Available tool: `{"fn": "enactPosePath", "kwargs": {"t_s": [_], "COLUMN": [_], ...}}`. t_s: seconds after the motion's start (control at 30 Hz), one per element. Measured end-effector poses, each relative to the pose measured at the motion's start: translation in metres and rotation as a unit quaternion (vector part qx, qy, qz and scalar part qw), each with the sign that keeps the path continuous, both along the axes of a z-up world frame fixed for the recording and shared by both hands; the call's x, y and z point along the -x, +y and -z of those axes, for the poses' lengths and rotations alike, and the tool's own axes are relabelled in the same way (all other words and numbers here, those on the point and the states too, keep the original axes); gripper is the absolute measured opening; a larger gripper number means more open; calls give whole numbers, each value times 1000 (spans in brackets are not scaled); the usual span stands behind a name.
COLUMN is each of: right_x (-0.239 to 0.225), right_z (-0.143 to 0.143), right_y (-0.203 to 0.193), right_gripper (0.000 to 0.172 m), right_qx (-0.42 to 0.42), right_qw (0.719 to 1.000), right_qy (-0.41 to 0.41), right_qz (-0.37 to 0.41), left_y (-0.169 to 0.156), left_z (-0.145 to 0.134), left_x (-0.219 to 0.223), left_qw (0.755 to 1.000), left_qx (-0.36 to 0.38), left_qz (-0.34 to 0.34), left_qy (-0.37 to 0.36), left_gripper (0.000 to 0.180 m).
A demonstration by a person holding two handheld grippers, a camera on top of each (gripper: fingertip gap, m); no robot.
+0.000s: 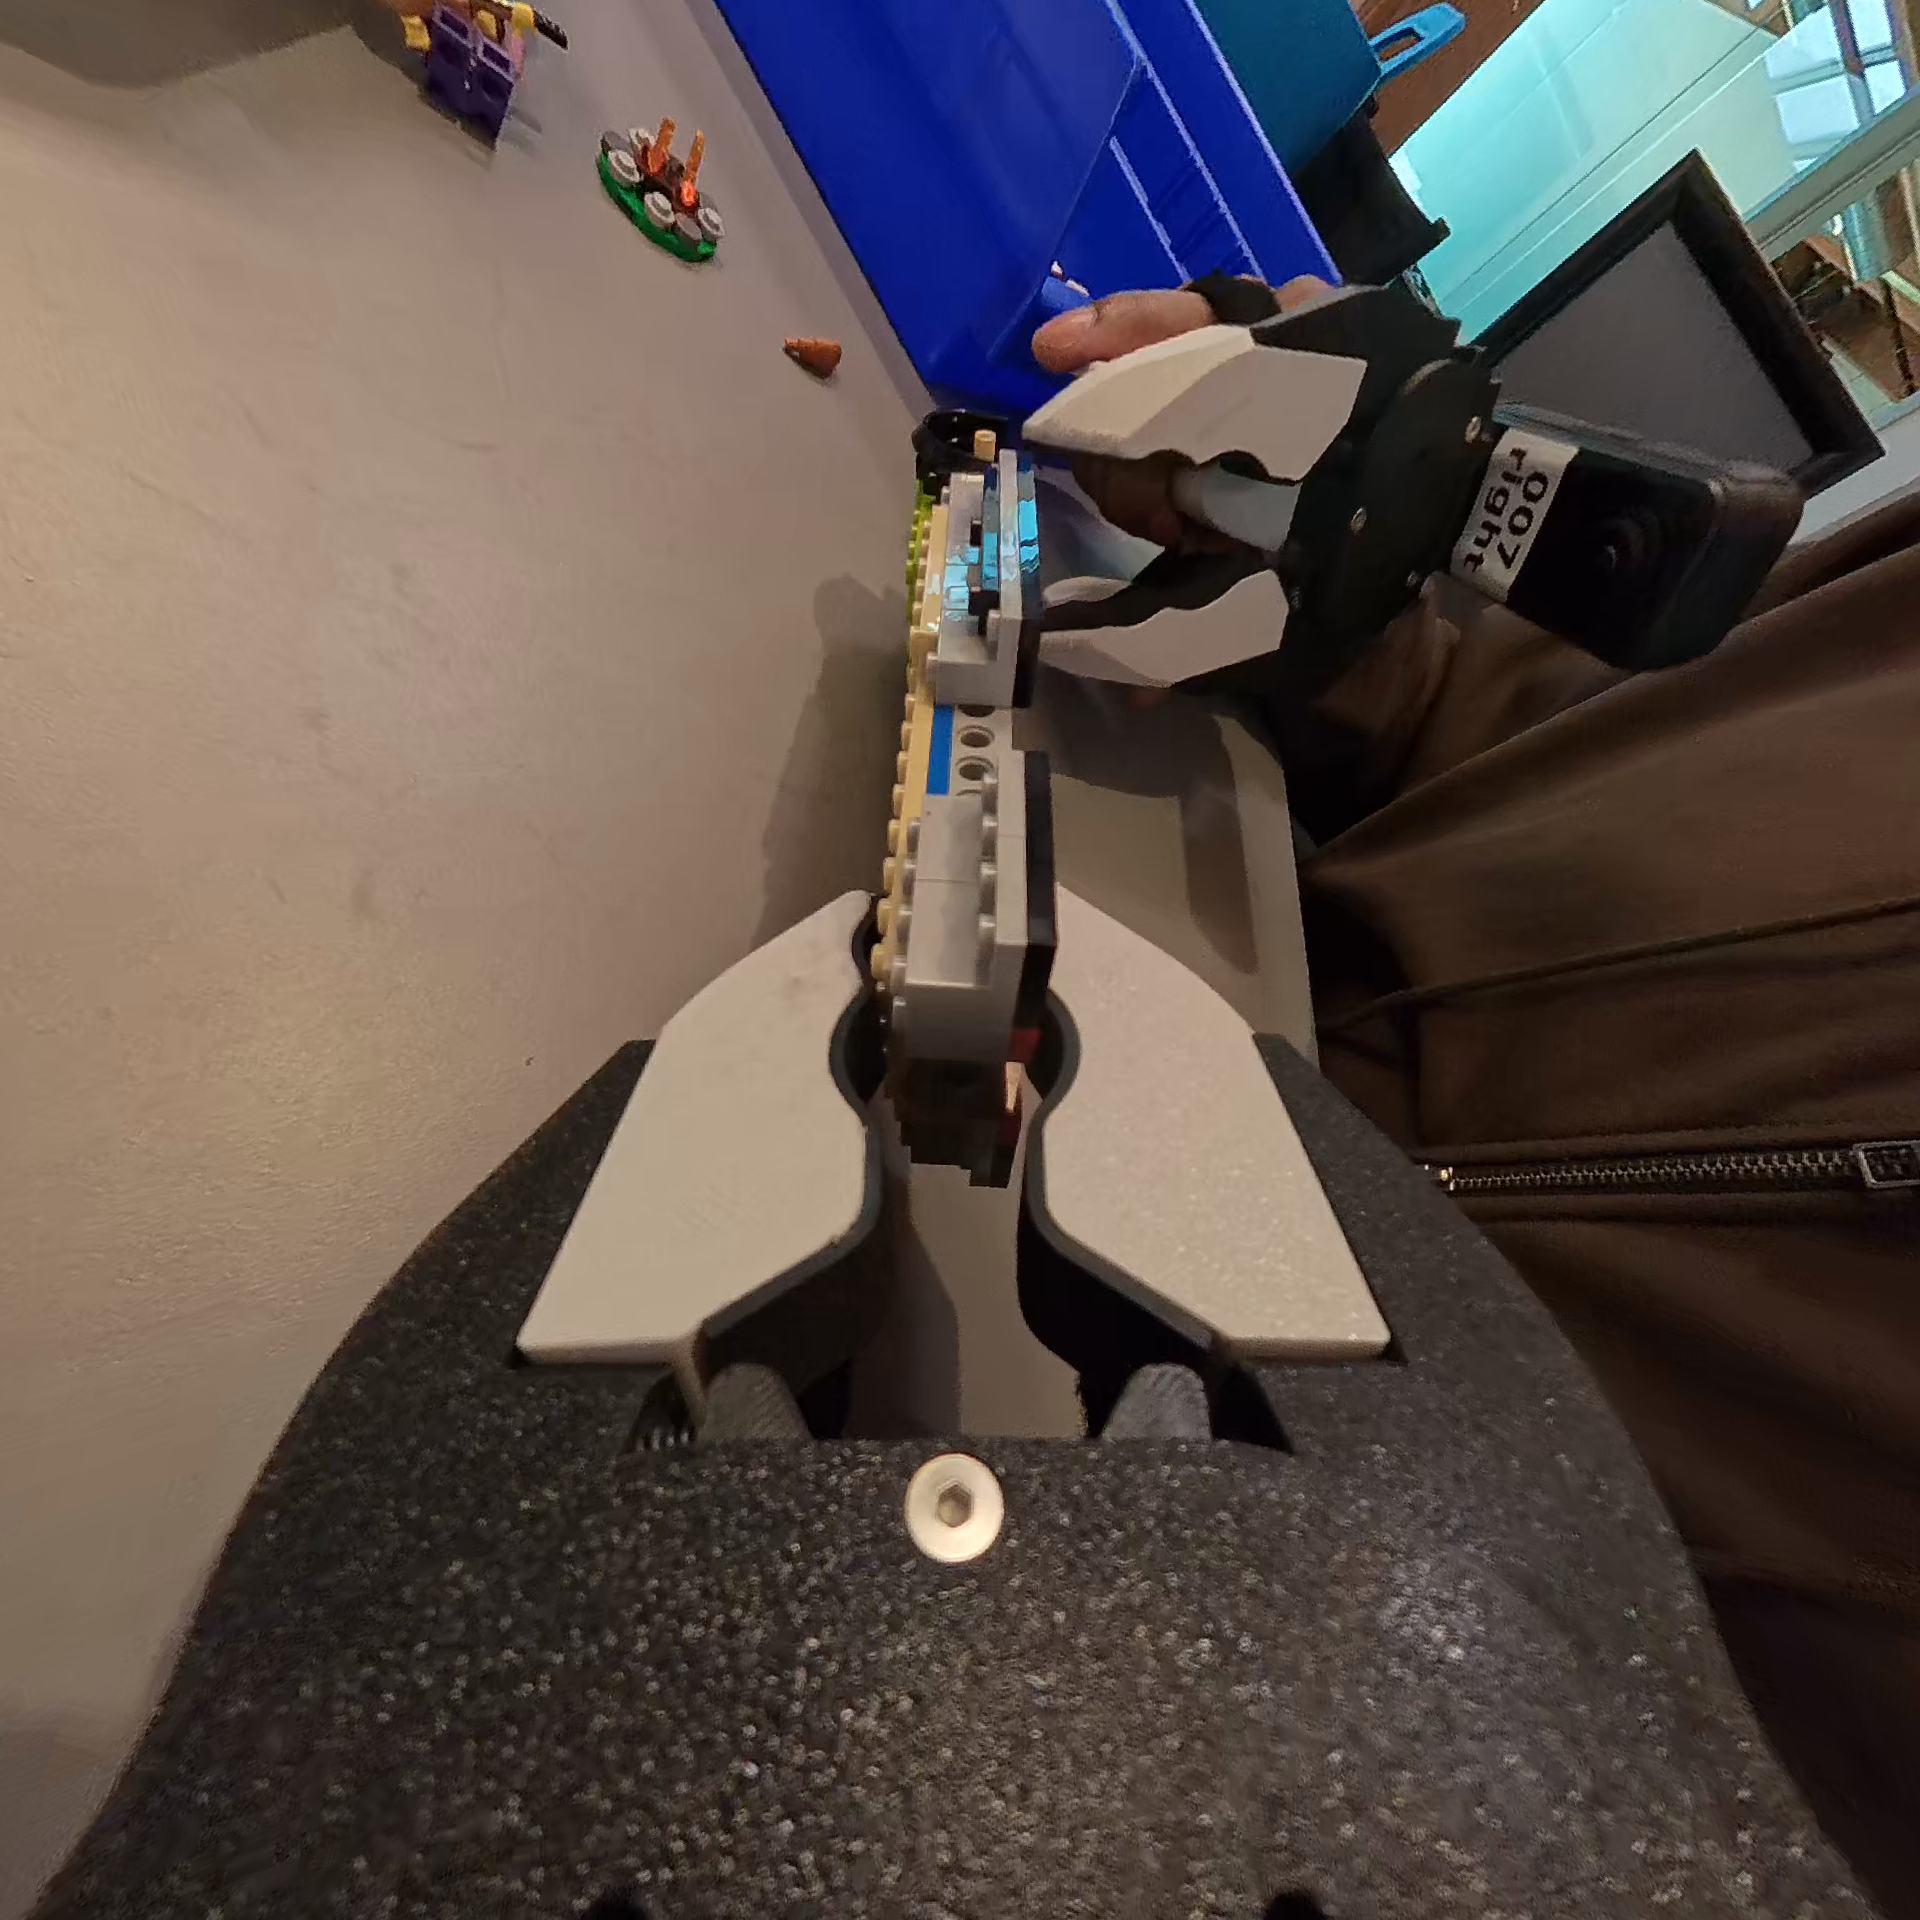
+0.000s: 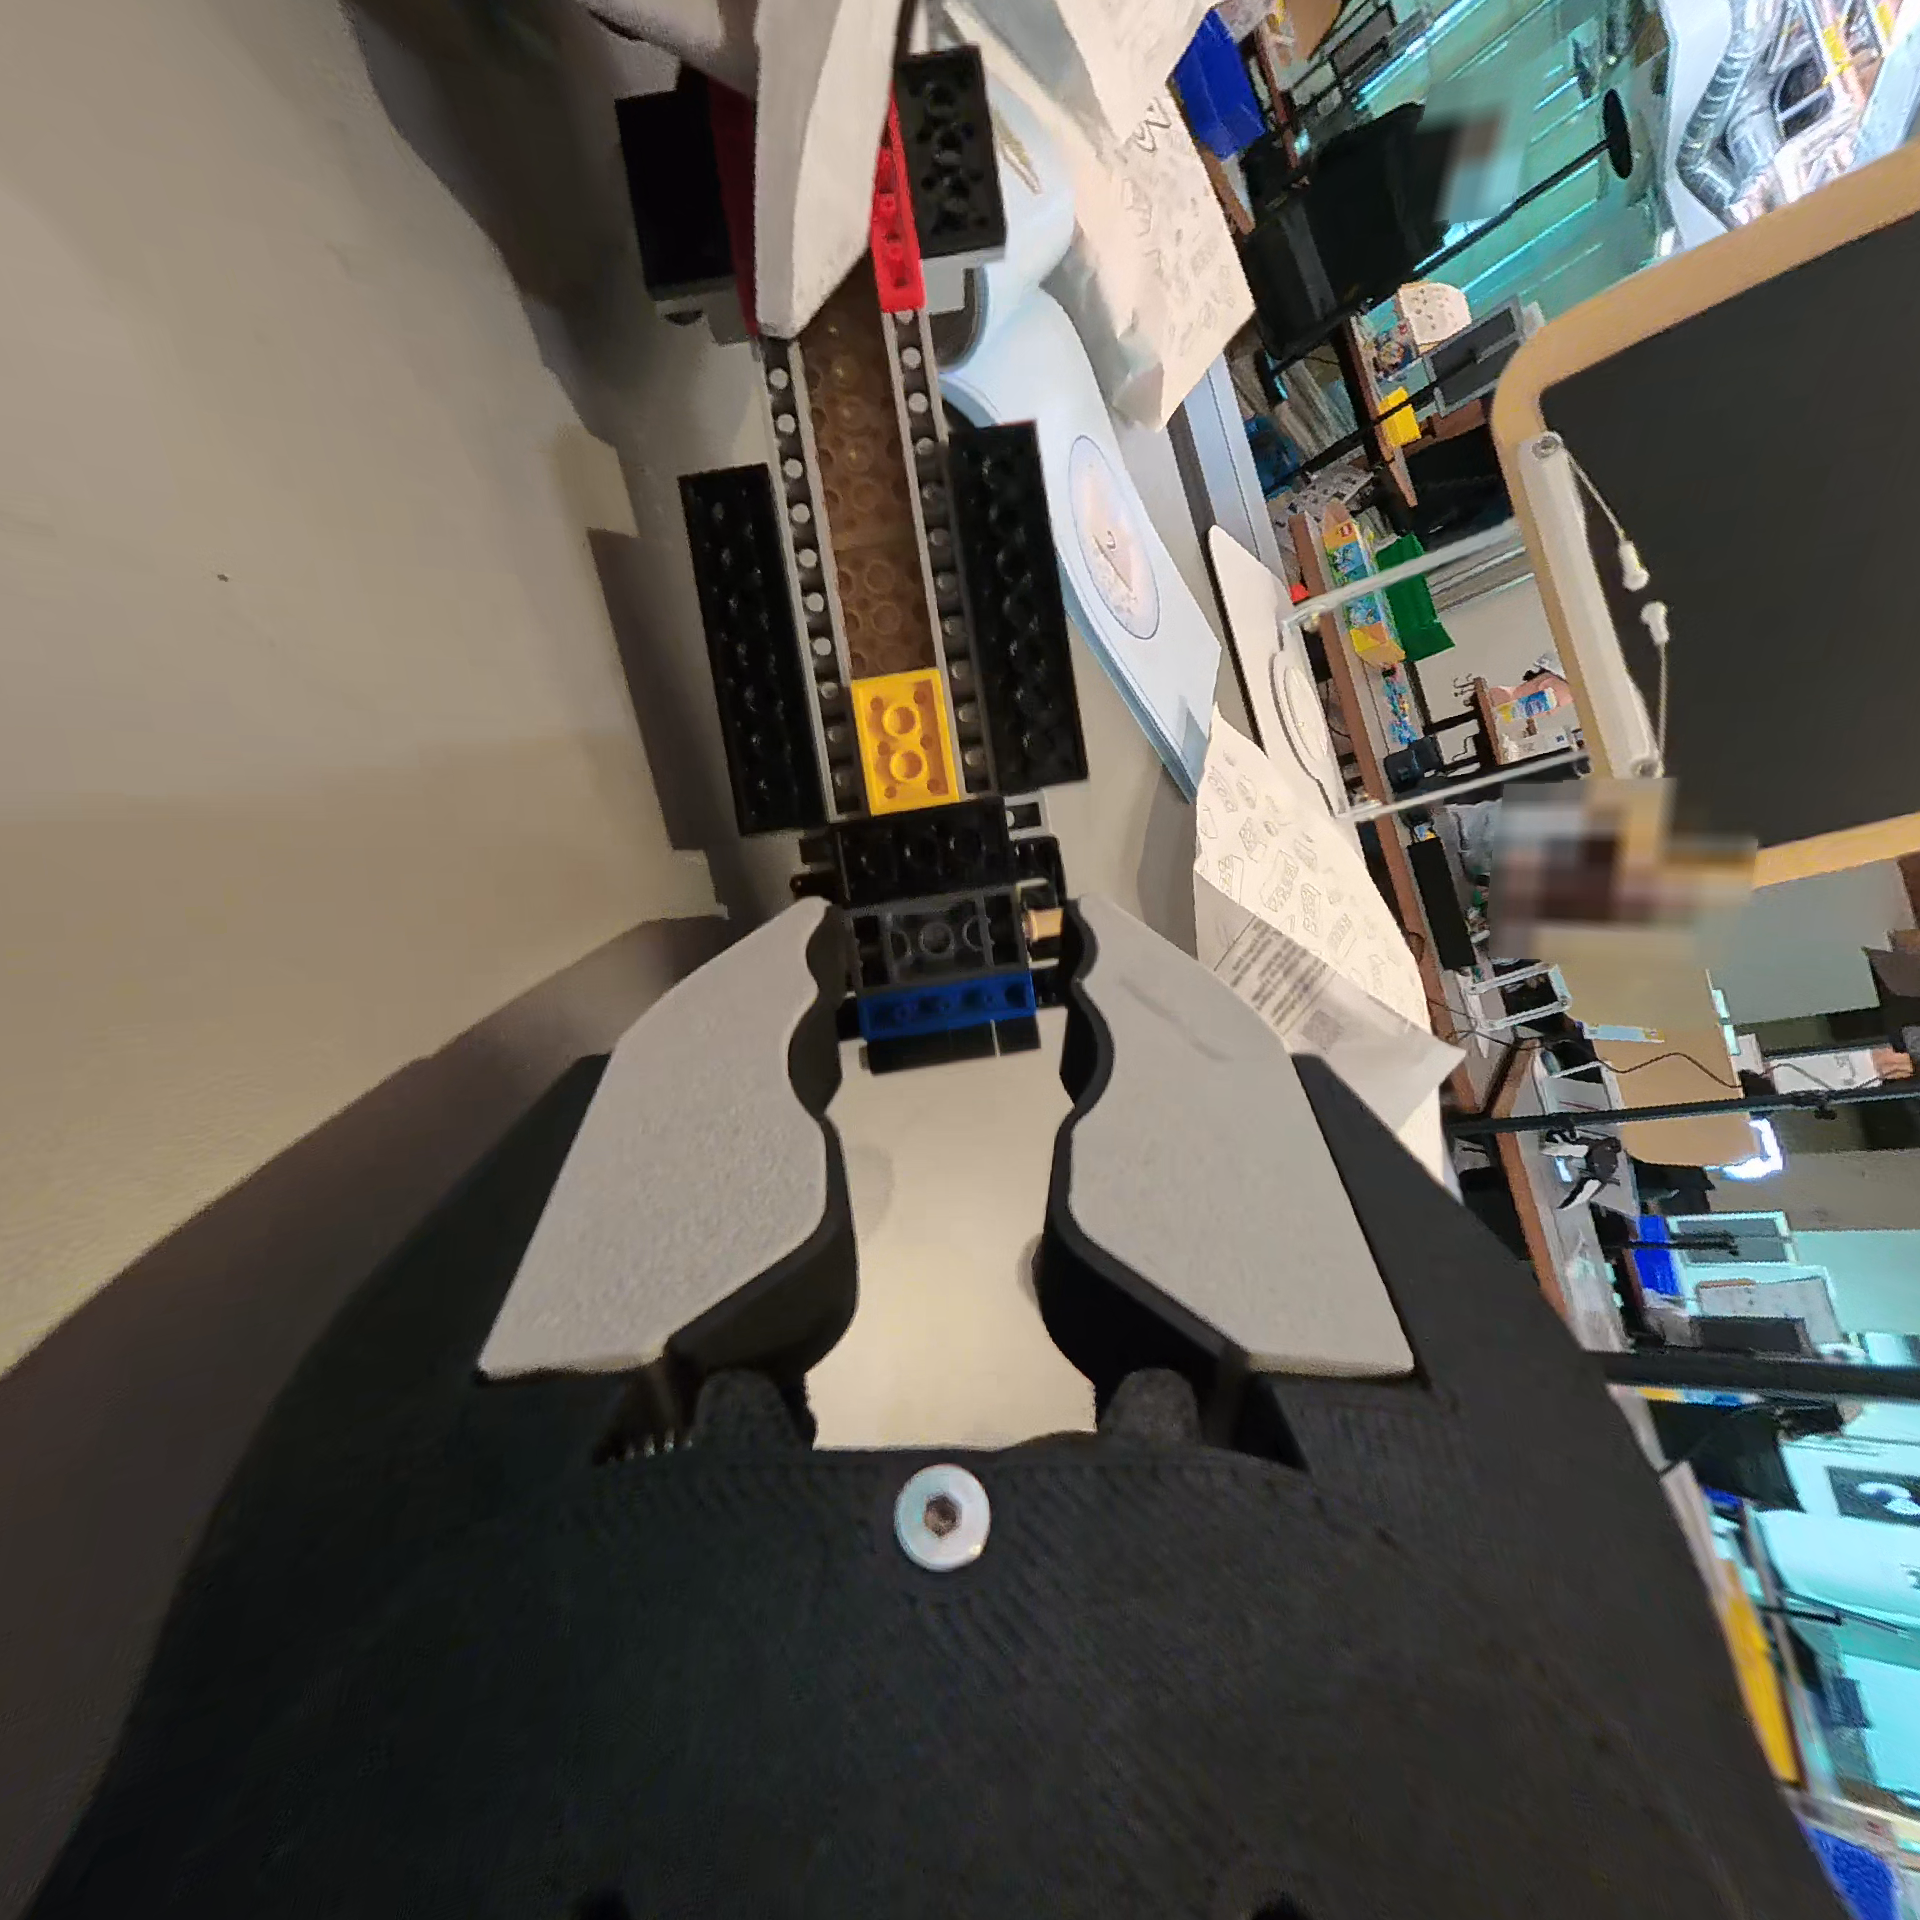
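A long brick model of grey, tan and black parts (image 1: 966, 831) is held edge-on above the pale table (image 1: 416, 727). My left gripper (image 1: 961, 920) is shut on its near end, with both pads pressed against its sides. In the right wrist view the model's underside (image 2: 883, 540) shows black plates, a brown strip, a yellow brick (image 2: 902, 738) and a blue brick (image 2: 945, 1006). My right gripper (image 2: 948, 914) is open. Its fingers stand on either side of the blue-brick end, with a tan pin (image 2: 1042, 923) beside the right finger. It also shows in the left wrist view (image 1: 1039, 520). A left finger (image 2: 810, 156) covers the model's far end.
A blue bin (image 1: 987, 156) stands at the table's far side. A small green round build (image 1: 660, 197), a purple build (image 1: 473, 62) and a loose orange cone (image 1: 814, 356) lie on the table. Printed sheets (image 2: 1278, 914) and a booklet (image 2: 1122, 582) lie to the right. A brown jacket (image 1: 1610, 1039) is close by. The left gripper's tips are roughly 11 centimeters from the right gripper's.
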State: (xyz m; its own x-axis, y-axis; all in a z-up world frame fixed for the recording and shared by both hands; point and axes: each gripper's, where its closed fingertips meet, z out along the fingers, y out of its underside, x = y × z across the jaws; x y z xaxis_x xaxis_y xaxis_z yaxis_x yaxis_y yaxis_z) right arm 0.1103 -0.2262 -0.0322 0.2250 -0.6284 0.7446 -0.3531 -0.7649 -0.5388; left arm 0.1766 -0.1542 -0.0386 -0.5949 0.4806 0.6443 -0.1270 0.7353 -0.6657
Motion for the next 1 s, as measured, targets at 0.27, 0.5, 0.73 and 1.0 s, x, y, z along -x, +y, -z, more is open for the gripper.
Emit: {"fn": "enactPosePath", "kwargs": {"t_s": [0.27, 0.5, 0.73, 1.0], "right_x": [6, 7, 8, 10], "right_z": [-5, -11, -22, -22], "right_y": [-9, -10, -5, 7], "right_gripper": [42, 44, 44, 44], "right_qx": [-23, -73, -175, -271], "right_qw": [1000, 997, 983, 961], "right_qy": [-18, -37, -60, -44], "right_qz": [8, 17, 6, -30], "left_y": [1, 3, 5, 11], "left_z": [0, -6, -12, -19], "left_x": [-1, -7, -11, -12], "left_qw": [1000, 996, 983, 954], "left_qx": [11, 59, 137, 235], "left_qz": [9, 29, 59, 97], "left_qy": [-12, -53, -109, -160], "left_gripper": [22, 22, 22, 22]}}
